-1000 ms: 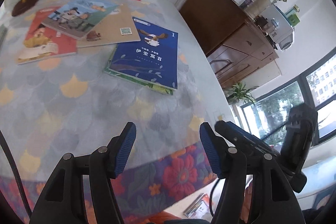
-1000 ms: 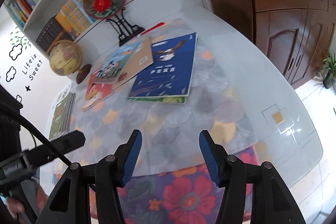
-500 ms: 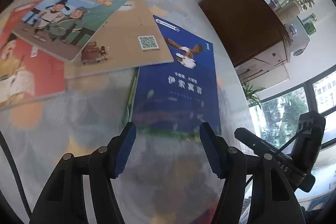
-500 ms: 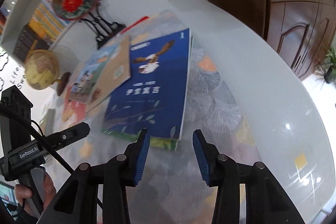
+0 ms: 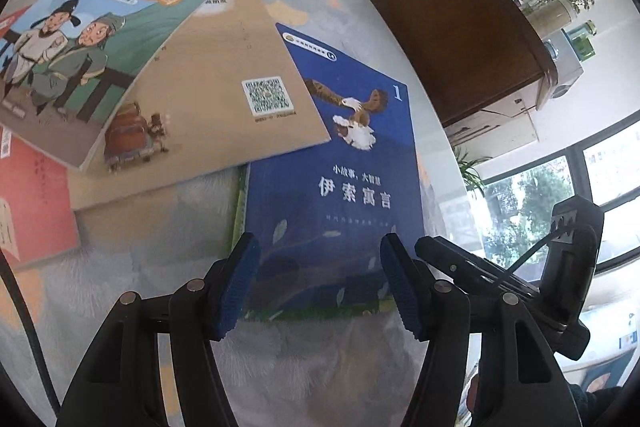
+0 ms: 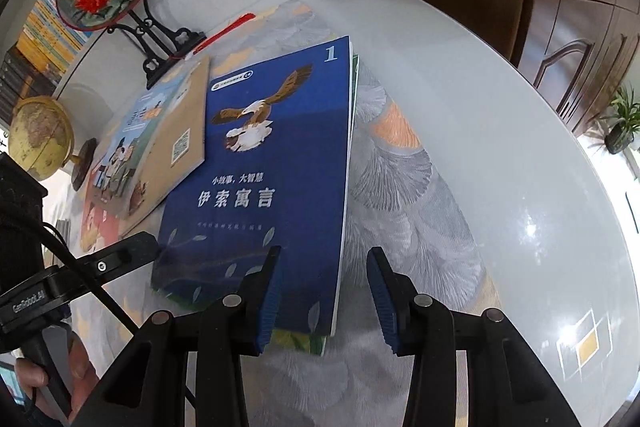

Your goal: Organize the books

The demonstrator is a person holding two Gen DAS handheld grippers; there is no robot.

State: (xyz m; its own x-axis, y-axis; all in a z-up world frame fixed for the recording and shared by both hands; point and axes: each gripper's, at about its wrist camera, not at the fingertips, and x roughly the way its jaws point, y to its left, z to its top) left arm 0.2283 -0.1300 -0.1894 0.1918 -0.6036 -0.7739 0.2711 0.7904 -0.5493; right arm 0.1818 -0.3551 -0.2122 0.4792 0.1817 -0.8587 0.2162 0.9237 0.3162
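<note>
Both tongs stood with jaws apart and held nothing: our left tongs hovered over the near edge of the blue book, our right tongs straddled its near right corner. We judged the task barely begun. Four books lay loose and overlapping on the desk: the blue book on a green one, and ahead and left of both tongs the tan book over the blue book's far corner, the illustrated book upon it, a red book beneath. None was squared or shelved. The blue cover read "伊索寓言", "小故事,大智慧" and "1"; the tan book bore a QR code; the left tongs' housing read "GenRobot.AI".
</note>
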